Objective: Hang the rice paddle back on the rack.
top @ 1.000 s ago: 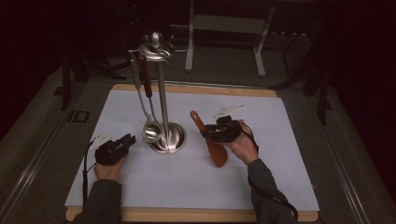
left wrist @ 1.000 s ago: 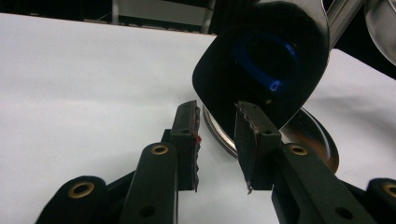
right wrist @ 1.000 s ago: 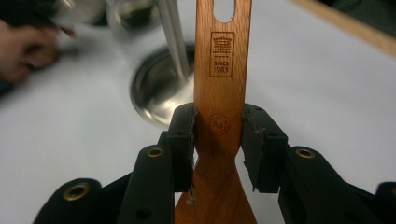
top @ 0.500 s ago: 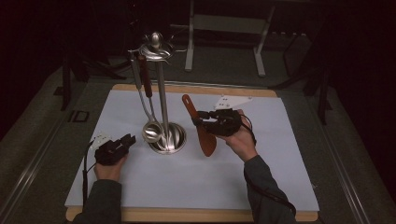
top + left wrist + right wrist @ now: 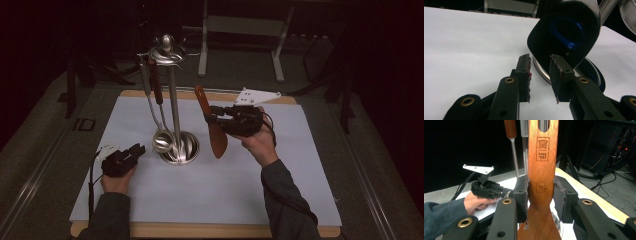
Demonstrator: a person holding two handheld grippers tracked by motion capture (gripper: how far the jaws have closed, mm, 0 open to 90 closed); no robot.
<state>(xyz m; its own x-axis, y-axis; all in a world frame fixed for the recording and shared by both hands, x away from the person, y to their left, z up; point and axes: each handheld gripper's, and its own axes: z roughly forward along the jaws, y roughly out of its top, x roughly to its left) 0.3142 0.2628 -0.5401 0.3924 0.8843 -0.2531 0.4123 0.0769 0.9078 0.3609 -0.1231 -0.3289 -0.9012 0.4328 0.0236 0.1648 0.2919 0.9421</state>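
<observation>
A wooden spatula (image 5: 218, 141) hangs above the white mat, blade down and handle tilted up toward the stand. My right gripper (image 5: 212, 119) is shut on its neck; in the right gripper view both pads (image 5: 522, 192) flank the stamped wooden handle (image 5: 541, 170). A steel utensil stand (image 5: 173, 95) rises from a round base (image 5: 190, 150) just left of the spatula. A ladle (image 5: 161, 141) and a wood-handled utensil (image 5: 155, 82) hang from it. My left gripper (image 5: 137, 150) rests on the mat left of the base, open, with the ladle bowl (image 5: 566, 32) just beyond its fingertips.
The white mat (image 5: 300, 170) lies on a wooden board with its edge (image 5: 200, 231) near the person. Dark floor and metal frame legs (image 5: 204, 45) lie beyond the far edge. In the right gripper view the left hand and its gripper (image 5: 489, 188) sit behind the spatula.
My right gripper has lifted the spatula off the mat and carried it up and left toward the stand, handle tipping upward. The left gripper has stayed put.
</observation>
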